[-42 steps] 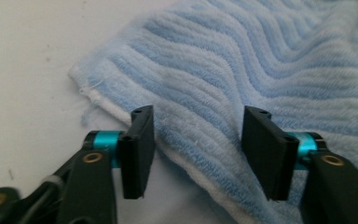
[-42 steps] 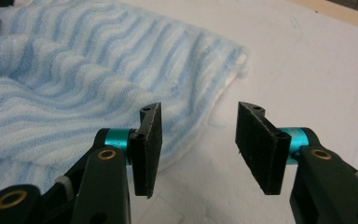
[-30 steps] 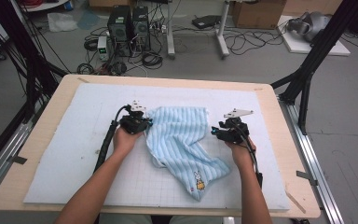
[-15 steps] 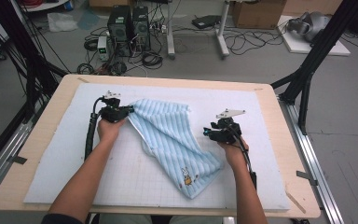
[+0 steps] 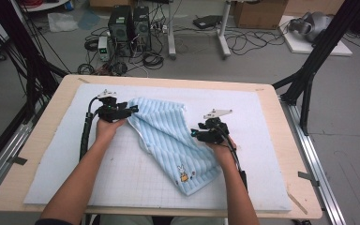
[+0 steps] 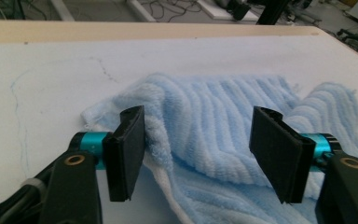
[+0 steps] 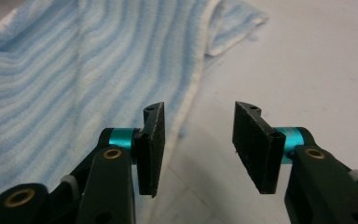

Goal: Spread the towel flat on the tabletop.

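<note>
**A:** From the high view, the towel (image 5: 168, 140) is now stretched in a long diagonal across the white mat (image 5: 272, 140), one end up by the left gripper (image 5: 130, 110), the printed corner down near the front edge. A second ago it sat bunched between the two hands, so it has been pulled out sideways.

**B:** And the left hand (image 5: 107, 126) has carried its end toward the far left of the mat. Right gripper (image 5: 198, 135)?

**A:** Sitting at the towel's right-hand edge, about midway along, jaws pointing into the cloth.

**B:** Over to the left gripper view. The left gripper's jaws have just been opening, and it shows: both pads (image 6: 128, 149) stand wide apart, with the fluffy blue corner of the towel (image 6: 205, 135) lying on the mat between them. The left pad brushes the pile, but nothing is pinched.

**A:** So that corner has been let go. I'd read that as the end being laid down where the person wants it.

**B:** Right gripper view now. Those jaws have just been opening a little too; there is a clear gap between the pads (image 7: 151, 144) with bare mat in it. The towel's (image 7: 74, 79) hemmed edge runs just beside the left pad.

**A:** Not gripping, then. My guess is it is lining up on that hem for the next grab.
</note>
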`<state>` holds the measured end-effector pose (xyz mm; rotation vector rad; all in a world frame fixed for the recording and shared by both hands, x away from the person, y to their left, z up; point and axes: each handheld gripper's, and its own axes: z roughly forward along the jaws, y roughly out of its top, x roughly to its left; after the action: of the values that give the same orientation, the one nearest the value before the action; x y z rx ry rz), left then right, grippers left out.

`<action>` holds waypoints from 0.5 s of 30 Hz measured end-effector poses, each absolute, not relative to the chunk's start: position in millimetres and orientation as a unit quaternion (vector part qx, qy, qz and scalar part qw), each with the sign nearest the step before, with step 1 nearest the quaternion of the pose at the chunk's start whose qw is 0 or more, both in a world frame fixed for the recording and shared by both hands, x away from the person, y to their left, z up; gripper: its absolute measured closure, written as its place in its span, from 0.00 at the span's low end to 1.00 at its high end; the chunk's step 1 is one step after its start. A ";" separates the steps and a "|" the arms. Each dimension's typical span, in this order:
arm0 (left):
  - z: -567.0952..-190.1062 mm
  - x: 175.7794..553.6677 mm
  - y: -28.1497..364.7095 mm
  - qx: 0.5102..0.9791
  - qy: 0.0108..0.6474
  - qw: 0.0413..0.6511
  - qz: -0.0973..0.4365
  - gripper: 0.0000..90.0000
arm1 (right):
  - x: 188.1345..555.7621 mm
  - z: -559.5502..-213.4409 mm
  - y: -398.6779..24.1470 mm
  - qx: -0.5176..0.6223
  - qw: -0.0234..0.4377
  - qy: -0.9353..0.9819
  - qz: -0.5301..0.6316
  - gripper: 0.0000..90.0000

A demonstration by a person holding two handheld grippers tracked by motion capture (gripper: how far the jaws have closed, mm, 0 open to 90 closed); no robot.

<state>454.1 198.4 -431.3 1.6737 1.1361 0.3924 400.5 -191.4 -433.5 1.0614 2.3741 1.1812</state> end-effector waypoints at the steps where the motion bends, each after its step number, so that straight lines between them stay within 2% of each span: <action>1: -429.9 451.4 198.9 0.694 0.470 0.521 0.162 0.39 | 401.6 -434.7 -187.2 0.362 0.139 0.826 0.410 0.56; 5: -425.9 439.2 197.9 0.699 0.448 0.531 0.167 0.36 | 405.1 -442.0 -164.0 0.337 0.121 0.844 0.400 0.54; 7: -427.4 432.9 197.4 0.701 0.438 0.542 0.150 0.36 | 409.1 -447.0 -153.7 0.339 0.119 0.852 0.382 0.60; 10: -426.8 426.7 196.0 0.713 0.429 0.533 0.152 0.36 | 411.9 -445.0 -148.3 0.337 0.126 0.854 0.377 0.86; 11: -425.3 425.6 196.8 0.712 0.428 0.535 0.154 0.36 | 412.4 -445.0 -147.7 0.332 0.120 0.855 0.378 0.90; 12: -423.8 424.3 197.3 0.707 0.429 0.540 0.157 0.37 | 412.3 -444.7 -146.9 0.325 0.123 0.858 0.377 0.93; 15: -421.6 422.0 199.8 0.704 0.428 0.543 0.163 0.38 | 411.0 -439.3 -146.6 0.321 0.149 0.855 0.379 0.95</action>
<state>422.0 199.8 -421.6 1.6705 1.0172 0.3880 411.0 -146.6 -439.3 0.9220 2.4587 1.0904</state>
